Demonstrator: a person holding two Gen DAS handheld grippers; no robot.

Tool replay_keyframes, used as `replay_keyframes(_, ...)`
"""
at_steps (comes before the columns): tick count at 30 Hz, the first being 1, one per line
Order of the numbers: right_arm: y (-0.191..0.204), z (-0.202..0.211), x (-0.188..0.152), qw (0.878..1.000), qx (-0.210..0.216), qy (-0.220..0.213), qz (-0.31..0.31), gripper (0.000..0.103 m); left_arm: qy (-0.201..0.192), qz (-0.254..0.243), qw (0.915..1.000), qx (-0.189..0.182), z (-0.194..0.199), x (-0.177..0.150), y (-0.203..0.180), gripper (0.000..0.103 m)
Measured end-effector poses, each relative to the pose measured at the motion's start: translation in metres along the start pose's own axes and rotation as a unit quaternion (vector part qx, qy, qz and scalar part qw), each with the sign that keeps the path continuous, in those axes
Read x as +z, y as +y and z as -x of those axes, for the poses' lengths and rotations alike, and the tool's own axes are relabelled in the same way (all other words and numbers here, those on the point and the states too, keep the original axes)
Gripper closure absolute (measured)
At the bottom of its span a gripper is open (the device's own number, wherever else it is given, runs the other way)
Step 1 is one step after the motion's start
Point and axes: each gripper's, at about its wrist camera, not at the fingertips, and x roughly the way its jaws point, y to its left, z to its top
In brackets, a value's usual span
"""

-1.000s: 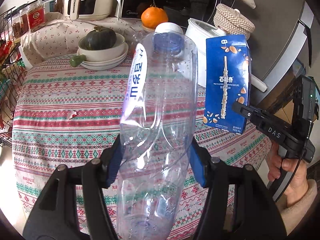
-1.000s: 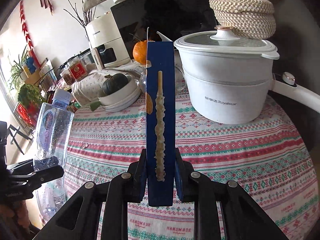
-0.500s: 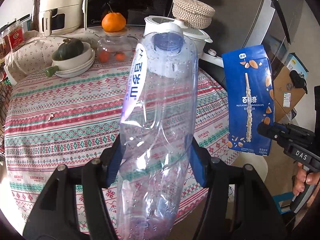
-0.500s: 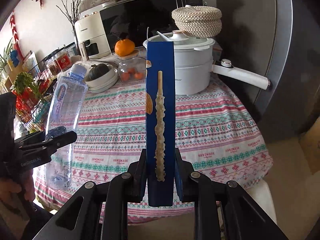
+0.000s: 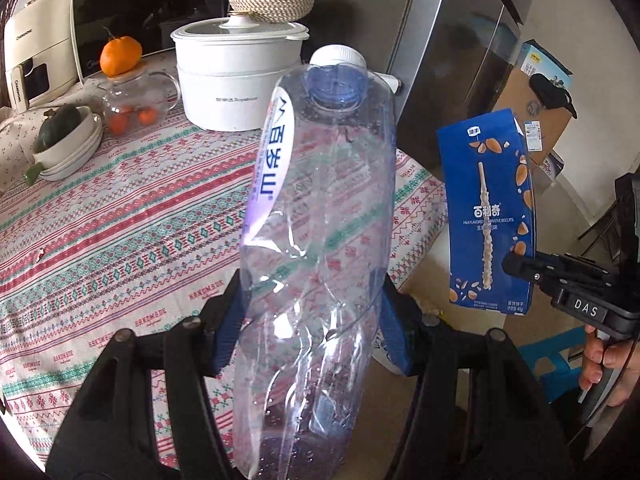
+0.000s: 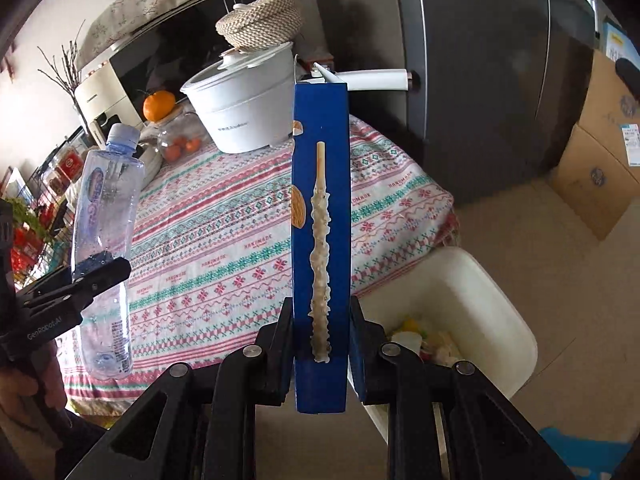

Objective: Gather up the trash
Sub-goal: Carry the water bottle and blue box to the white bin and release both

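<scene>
Two pieces of trash ride upright: the right gripper [image 6: 321,334] pinches a blue box [image 6: 321,216], the left gripper [image 5: 310,320] clamps a plastic bottle [image 5: 316,248]. Below-right of the box, nearer the right hand, waits the white bin [image 6: 500,308].
</scene>
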Motion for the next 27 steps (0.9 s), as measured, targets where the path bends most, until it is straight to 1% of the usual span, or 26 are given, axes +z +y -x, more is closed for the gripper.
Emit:
replay_keyframes(5, -0.030, 0.017, -0.010, 1.000, -0.016, -0.008, -0.010, 0.079, 0.019, -0.029, 0.9990, -0.027, -0.018, 0.000, -0.042, 0.041)
replay_keyframes(8, -0.054, 0.021, -0.016, 0.999, -0.037, -0.004, -0.030, 0.079, 0.026, -0.051, 0.9972, -0.048, -0.030, -0.002, -0.072, 0.041)
replay_keyframes(11, -0.076, 0.022, -0.021, 0.997, -0.054, 0.007, -0.055, 0.079, 0.033, -0.080, 0.9933, -0.077, -0.045, -0.006, -0.108, 0.041)
replay_keyframes(15, -0.103, 0.021, -0.026, 0.994, -0.072, 0.019, -0.081, 0.079, 0.053, -0.113, 0.9879, -0.092, -0.074, -0.013, -0.151, 0.041)
replay_keyframes(17, -0.118, 0.019, -0.030, 0.992, -0.082, 0.026, -0.096, 0.079, 0.064, -0.112, 0.9867, -0.100, -0.091, -0.016, -0.167, 0.041)
replay_keyframes(20, -0.134, 0.018, -0.032, 0.989, -0.090, 0.032, -0.114, 0.079, 0.058, -0.098, 0.9872, -0.112, -0.113, -0.018, -0.182, 0.041)
replay_keyframes(23, -0.145, 0.019, -0.035, 0.987, -0.097, 0.035, -0.125, 0.079, 0.044, -0.095, 0.9888, -0.107, -0.132, -0.019, -0.194, 0.040)
replay_keyframes(27, -0.155, 0.017, -0.039, 0.985, -0.096, 0.042, -0.137, 0.079, 0.030, -0.096, 0.9903, -0.096, -0.149, -0.021, -0.201, 0.040)
